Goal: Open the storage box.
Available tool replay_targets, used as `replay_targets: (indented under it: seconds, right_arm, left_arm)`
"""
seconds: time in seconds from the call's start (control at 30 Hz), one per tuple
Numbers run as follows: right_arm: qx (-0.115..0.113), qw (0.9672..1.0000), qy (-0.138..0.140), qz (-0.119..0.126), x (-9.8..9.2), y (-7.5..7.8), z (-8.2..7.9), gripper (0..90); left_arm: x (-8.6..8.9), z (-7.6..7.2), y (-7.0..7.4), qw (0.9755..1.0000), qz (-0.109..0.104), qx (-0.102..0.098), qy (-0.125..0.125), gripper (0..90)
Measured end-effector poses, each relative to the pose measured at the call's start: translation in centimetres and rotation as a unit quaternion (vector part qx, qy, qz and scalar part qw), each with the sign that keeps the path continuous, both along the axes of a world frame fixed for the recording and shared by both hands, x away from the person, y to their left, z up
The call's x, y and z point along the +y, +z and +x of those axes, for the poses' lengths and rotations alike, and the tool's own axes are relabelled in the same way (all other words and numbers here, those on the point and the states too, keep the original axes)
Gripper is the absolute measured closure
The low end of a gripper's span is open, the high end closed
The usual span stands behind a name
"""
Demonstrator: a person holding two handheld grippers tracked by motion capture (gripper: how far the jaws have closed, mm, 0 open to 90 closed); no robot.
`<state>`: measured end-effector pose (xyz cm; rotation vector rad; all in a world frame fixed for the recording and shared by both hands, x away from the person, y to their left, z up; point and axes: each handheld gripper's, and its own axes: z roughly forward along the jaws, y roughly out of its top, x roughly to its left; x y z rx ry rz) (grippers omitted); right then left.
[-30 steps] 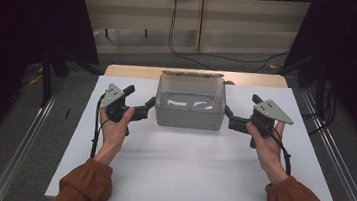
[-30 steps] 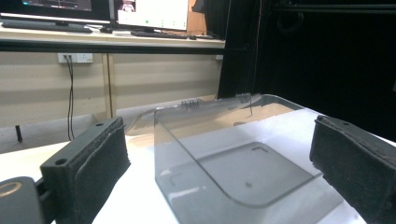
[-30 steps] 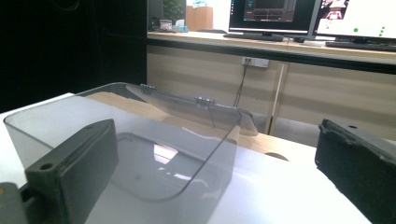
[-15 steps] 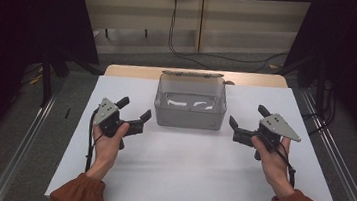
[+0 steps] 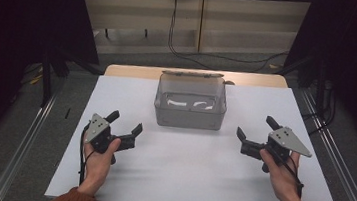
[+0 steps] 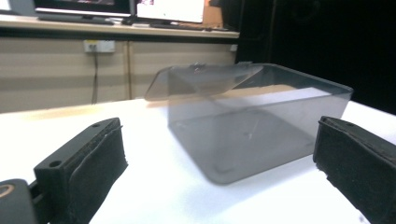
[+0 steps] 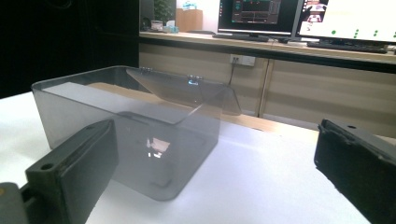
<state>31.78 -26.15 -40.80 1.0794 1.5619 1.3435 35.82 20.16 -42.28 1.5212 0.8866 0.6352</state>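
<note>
Left gripper (image 5: 124,125) and right gripper (image 5: 255,130) both gape wide, apparently empty, flanking the clear box (image 5: 190,107) without touching

clear grey box (image 5: 190,113) | lid hinged open at far edge | upright, empty | table centre-back

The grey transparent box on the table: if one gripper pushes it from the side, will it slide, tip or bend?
The box looks empty and thin-walled, so it is probably light and would slide on the smooth white table. Its wide flat base makes tipping unlikely. Its open hinged lid may wobble.
</note>
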Motion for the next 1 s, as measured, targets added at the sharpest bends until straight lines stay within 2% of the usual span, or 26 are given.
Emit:
replay_targets:
  seconds: [0.03,0.13,0.23,0.4,0.6,0.67,0.73,0.8,0.9,1.0]
  right_arm:
    - [0.000,1.0000,-0.001,0.001,-0.1,0.0,-0.2,0.0]
    - [0.000,1.0000,-0.005,0.001,-0.6,-0.2,-0.9,0.0]
    - [0.005,0.9999,-0.013,-0.004,-1.0,-0.8,-1.6,0.0]
    - [0.012,0.9997,-0.023,0.000,-1.8,-1.4,-2.7,0.0]
    - [0.024,0.9994,-0.023,-0.011,-2.1,-2.4,-4.0,0.0]
    - [0.029,0.9992,-0.024,-0.009,-2.4,-2.7,-4.6,0.0]
    - [0.030,0.9991,-0.028,-0.010,-2.7,-2.9,-5.1,0.2]
    - [0.032,0.9990,-0.032,-0.006,-2.9,-3.3,-5.5,0.2]
    - [0.035,0.9988,-0.033,-0.001,-3.1,-3.4,-5.4,0.0]
    - [0.034,0.9990,-0.030,0.000,-3.0,-3.4,-5.1,0.0]
  left_arm:
    - [0.2,-0.2,0.0,1.0000,0.005,0.003,0.002,2.1]
    - [0.4,-0.8,-0.1,1.0000,0.004,-0.001,0.004,2.1]
    - [0.5,-1.6,-0.2,0.9999,0.006,0.004,0.010,2.2]
    - [0.8,-2.9,-0.4,0.9998,0.020,0.002,0.005,2.3]
    - [1.5,-4.4,-0.5,0.9998,0.017,0.000,0.011,2.3]
    - [1.6,-4.6,-0.7,0.9997,0.016,0.004,0.016,2.3]
    - [1.9,-4.7,-0.9,0.9994,0.009,0.015,0.029,2.3]
    - [2.0,-4.9,-1.1,0.9988,0.011,0.018,0.044,2.3]
    - [2.0,-4.6,-1.2,0.9992,0.003,0.028,0.030,2.8]
    - [2.1,-4.4,-1.2,0.9989,0.014,0.031,0.031,3.1]
